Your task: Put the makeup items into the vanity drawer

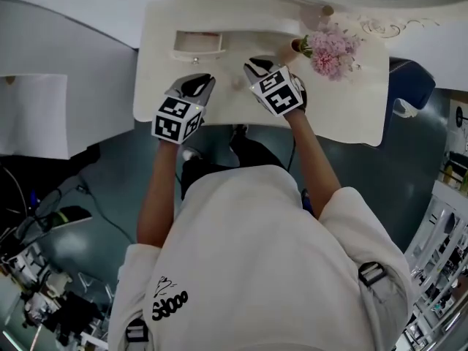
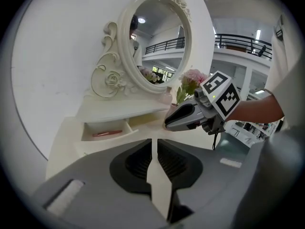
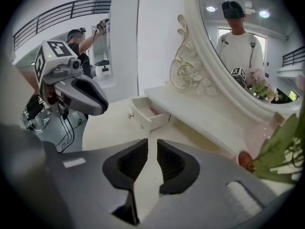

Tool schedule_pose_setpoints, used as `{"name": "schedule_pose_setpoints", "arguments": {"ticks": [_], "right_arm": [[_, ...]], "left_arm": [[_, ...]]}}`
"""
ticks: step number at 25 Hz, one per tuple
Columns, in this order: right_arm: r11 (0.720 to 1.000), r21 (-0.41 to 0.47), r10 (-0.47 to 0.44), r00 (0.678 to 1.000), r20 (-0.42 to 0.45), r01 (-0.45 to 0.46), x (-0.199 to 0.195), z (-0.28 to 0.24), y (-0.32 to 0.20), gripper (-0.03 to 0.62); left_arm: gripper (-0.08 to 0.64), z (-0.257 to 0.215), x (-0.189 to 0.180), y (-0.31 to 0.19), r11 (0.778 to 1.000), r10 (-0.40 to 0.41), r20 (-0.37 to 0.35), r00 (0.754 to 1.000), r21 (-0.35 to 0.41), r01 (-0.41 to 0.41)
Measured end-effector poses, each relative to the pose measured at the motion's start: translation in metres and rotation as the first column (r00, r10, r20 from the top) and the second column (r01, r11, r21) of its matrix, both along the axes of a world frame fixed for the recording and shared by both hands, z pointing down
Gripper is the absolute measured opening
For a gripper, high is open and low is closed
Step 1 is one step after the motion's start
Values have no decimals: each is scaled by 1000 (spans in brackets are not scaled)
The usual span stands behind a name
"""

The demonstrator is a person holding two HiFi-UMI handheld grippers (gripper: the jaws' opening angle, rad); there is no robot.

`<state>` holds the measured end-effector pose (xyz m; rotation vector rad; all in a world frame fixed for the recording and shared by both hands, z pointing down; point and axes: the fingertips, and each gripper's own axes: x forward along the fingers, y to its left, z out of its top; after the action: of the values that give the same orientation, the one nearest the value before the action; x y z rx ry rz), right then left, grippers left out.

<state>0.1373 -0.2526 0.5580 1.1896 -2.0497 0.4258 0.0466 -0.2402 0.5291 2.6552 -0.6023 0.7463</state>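
Observation:
The small vanity drawer (image 1: 197, 46) stands pulled out at the back left of the cream tabletop (image 1: 219, 101). A thin pink-red makeup item (image 2: 107, 133) lies inside it, also visible in the right gripper view as the pink item (image 3: 152, 111). My left gripper (image 1: 203, 81) hovers just in front of the drawer, jaws a narrow slit apart with nothing between them (image 2: 154, 144). My right gripper (image 1: 254, 66) sits over the table's middle, to the right of the drawer. Its jaws (image 3: 151, 147) are also slightly apart and empty. No other loose makeup shows on the table.
A pink flower bunch (image 1: 333, 50) in a small vase (image 3: 245, 159) stands at the back right. An oval mirror (image 2: 159, 42) with a carved frame rises behind a low shelf (image 3: 190, 109). Cables and equipment lie on the floor (image 1: 44, 218) at the left.

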Motion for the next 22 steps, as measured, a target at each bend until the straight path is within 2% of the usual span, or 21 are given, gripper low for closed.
{"name": "schedule_pose_setpoints", "arguments": {"ticks": [6, 13, 18, 22], "right_arm": [[995, 5, 103, 995, 11, -103, 21, 4, 41, 42], [972, 6, 235, 972, 3, -235, 49, 6, 79, 3], [958, 4, 285, 958, -14, -285, 66, 6, 99, 2], [946, -3, 325, 946, -13, -325, 77, 9, 108, 2]], "left_arm": [[102, 21, 27, 19, 994, 105, 60, 993, -11, -104], [184, 55, 52, 27, 981, 191, 118, 974, -55, -186], [230, 73, 69, 28, 975, 224, 143, 964, -36, -221], [228, 86, 76, 27, 973, 231, 167, 958, -31, -229]]}}
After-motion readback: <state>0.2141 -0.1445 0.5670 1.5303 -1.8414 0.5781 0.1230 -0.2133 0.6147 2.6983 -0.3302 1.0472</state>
